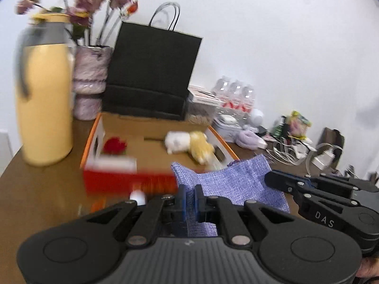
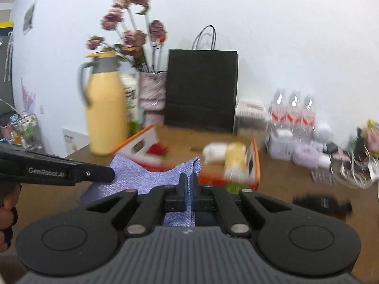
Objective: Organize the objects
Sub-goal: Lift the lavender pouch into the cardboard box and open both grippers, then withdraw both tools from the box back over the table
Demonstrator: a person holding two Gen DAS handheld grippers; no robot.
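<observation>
Between the two claws, a lavender woven cloth [image 1: 234,184] hangs spread, just in front of the open orange-rimmed cardboard box [image 1: 151,142] on the brown surface [image 1: 47,177]. Each claw is pinched closed on the fabric: the left claw [image 1: 189,198] clamps one edge between its blue pads, and the right claw [image 2: 188,189] clamps the other, with cloth showing in the thin gap of both. Inside the box lie a white and yellow plush toy [image 1: 189,143] at the right and a red flower-like item [image 1: 115,145] at the left; its near wall is red. A yellow thermos jug [image 1: 43,94] stands left of the box, a black paper bag [image 1: 151,71] behind it.

The step in hand looks like carrying the cloth, stretched between both hands, toward the box. Next, I judge, both hands should travel together, keeping the fabric taut and clear of the near wall, then lower it into the free middle before either claw lets go.
</observation>
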